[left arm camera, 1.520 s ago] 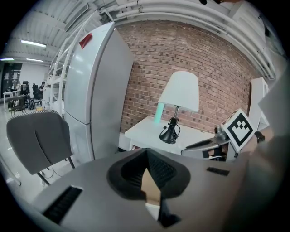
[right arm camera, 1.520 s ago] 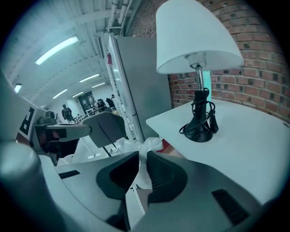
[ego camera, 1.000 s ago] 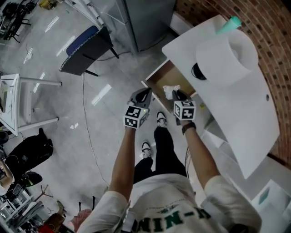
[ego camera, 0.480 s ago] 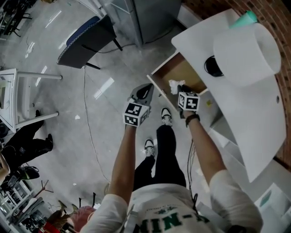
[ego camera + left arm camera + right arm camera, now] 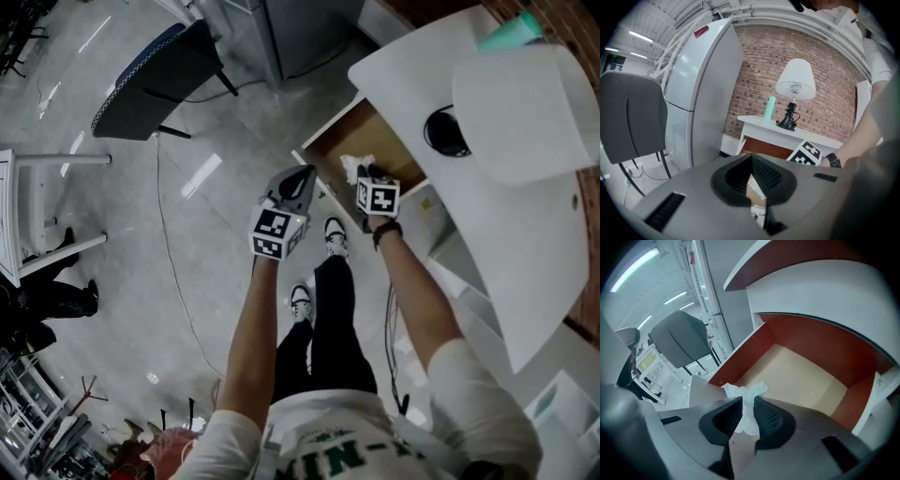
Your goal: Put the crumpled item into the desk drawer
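Note:
The crumpled white paper sits between the pads of my right gripper, whose jaws are opening while the pads still touch it. In the head view this right gripper holds the paper just over the front corner of the open desk drawer. The drawer's bare wooden floor lies below and ahead of the paper. My left gripper hangs left of the drawer front, out over the floor. In its own view the left gripper has its tips together and nothing between them.
The white desk carries a lamp with a white shade and a teal bottle. A grey cabinet stands beyond the drawer and a dark chair to the left. The person's legs and shoes are under the grippers.
The right gripper has edged a little further over the drawer's corner with the paper still between its pads. The left gripper has barely moved beside it.

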